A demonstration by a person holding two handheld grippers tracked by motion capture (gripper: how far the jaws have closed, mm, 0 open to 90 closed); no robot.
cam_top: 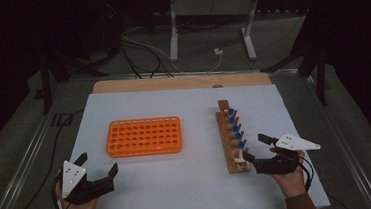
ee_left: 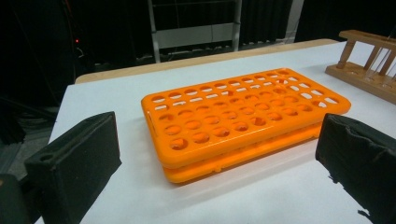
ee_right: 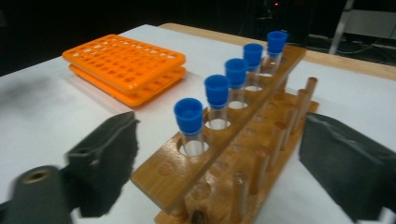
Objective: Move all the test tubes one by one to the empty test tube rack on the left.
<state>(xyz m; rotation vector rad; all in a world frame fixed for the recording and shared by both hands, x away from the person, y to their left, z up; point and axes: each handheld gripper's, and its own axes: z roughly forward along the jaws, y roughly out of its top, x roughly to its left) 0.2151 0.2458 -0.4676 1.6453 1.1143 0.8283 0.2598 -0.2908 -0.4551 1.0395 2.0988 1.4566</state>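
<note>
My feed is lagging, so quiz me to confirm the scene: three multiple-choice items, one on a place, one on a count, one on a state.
1. Where does the flat orange plastic tube rack lie relative to the wooden test-tube rack in the high view?
A. to its left
B. to its right
C. on top of it

2. How many blue-capped clear tubes stand in the wooden rack?
A. three
B. five
C. eight

3. How are the right gripper's jaws?
A. clamped on a cap
B. shut on nothing
C. apart, astride the rack's near end

Answers: 1 A, the orange rack sits left of centre. 2 B, five blue caps stand in a row. 3 C, both jaws flank the rack without touching a tube.
</note>
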